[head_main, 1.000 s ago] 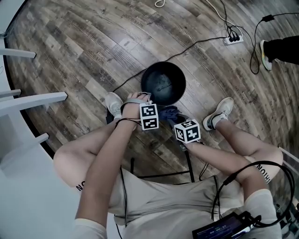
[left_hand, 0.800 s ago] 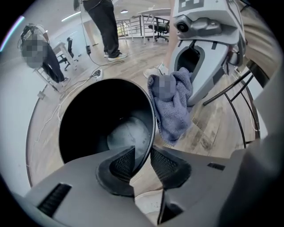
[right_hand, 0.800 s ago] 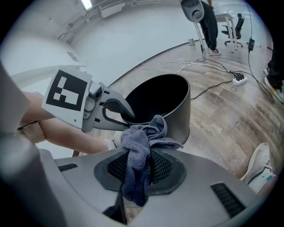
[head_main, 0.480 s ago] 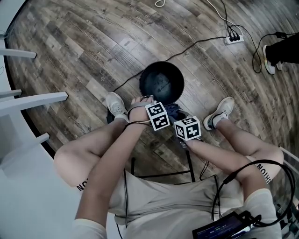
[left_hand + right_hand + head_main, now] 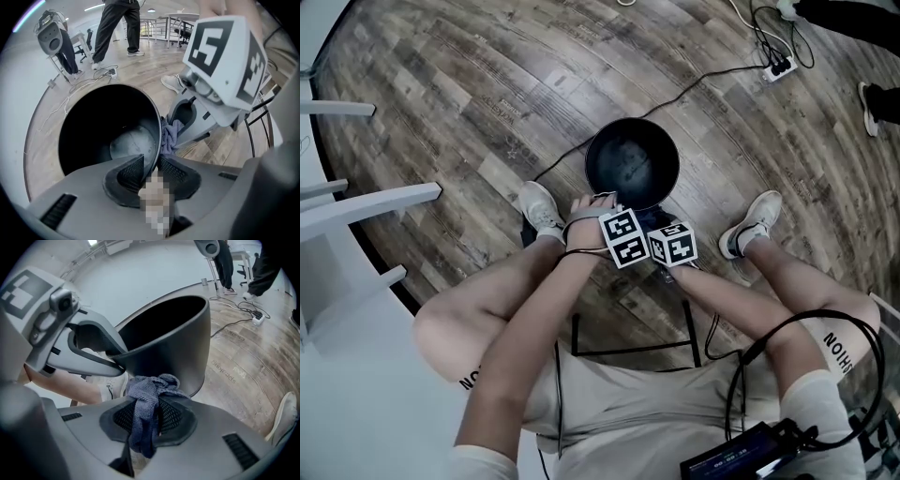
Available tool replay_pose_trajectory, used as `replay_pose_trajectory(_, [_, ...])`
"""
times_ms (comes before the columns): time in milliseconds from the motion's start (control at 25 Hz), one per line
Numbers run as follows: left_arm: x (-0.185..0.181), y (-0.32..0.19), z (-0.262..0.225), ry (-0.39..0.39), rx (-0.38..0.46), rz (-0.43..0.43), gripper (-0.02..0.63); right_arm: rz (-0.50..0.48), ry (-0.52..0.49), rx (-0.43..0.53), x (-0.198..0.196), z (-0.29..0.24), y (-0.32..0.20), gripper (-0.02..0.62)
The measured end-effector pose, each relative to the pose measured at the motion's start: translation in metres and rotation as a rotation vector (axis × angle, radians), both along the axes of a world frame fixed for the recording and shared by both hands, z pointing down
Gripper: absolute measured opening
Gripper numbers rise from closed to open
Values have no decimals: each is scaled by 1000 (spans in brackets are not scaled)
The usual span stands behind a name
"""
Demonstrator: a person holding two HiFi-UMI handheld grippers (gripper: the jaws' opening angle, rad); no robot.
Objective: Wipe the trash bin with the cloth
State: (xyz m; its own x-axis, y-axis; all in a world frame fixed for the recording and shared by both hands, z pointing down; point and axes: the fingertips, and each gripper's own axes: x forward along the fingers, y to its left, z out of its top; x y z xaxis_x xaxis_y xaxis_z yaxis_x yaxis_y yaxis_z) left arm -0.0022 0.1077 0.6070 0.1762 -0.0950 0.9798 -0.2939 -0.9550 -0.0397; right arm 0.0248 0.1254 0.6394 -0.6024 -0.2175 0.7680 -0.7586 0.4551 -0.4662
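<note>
Left tongs: the left tongs (image 5: 151, 161) point steeply down and straddle the rim of the round black plastic trash bin (image 5: 173, 348), one pad inside and one outside. The jaws have just been closing and now look pinched on the thin wall.
Right tongs: the right tongs (image 5: 151, 408) are clamped on the crumpled blue terry cloth (image 5: 145, 427), which bulges above the pads and hangs below them.
Cloth's place: outside the bin, low at its outer wall on the person's side and just beside the left tongs. It looks to be touching the wall or about to.
Bin's place: on the brown wood-plank floor (image 5: 441, 84), between the person's feet.
Step in hand: I judge the cloth is being brought to the outer wall to start wiping while the left tongs steady the bin.
Doing it well: keep the rim pinch firm so the light bin neither spins nor tips. Press the soft wad rather than the hard pads against the wall and follow its curve. The two tongs sit close together, so leave room between them.
Tongs: two.
Bins: one.
Cloths: one.
White marker cubes: two, left (image 5: 626, 237) and right (image 5: 672, 244).
White sneakers on the person: two, (image 5: 539, 206) and (image 5: 750, 223).
</note>
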Motion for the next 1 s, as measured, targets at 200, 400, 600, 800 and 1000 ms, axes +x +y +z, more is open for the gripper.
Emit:
replay_pose_trajectory(200, [0, -4, -2, 27, 13, -24, 95, 0, 21, 8, -3, 32, -6, 77])
replay_pose_trajectory(400, [2, -7, -4, 47, 13, -46, 86, -18, 65, 10, -1, 65, -11, 77])
replay_pose_trajectory(600, [7, -7, -6, 71, -1, -72, 77, -27, 113, -6, 3, 99, -14, 77])
replay_pose_trajectory(800, [14, -6, -8, 110, -14, -100, 63, -18, 136, -59, 8, 130, -15, 77])
replay_pose_trajectory(1000, [17, -3, -11, 173, -33, -92, 61, -65, 167, -76, 13, 131, -20, 77])
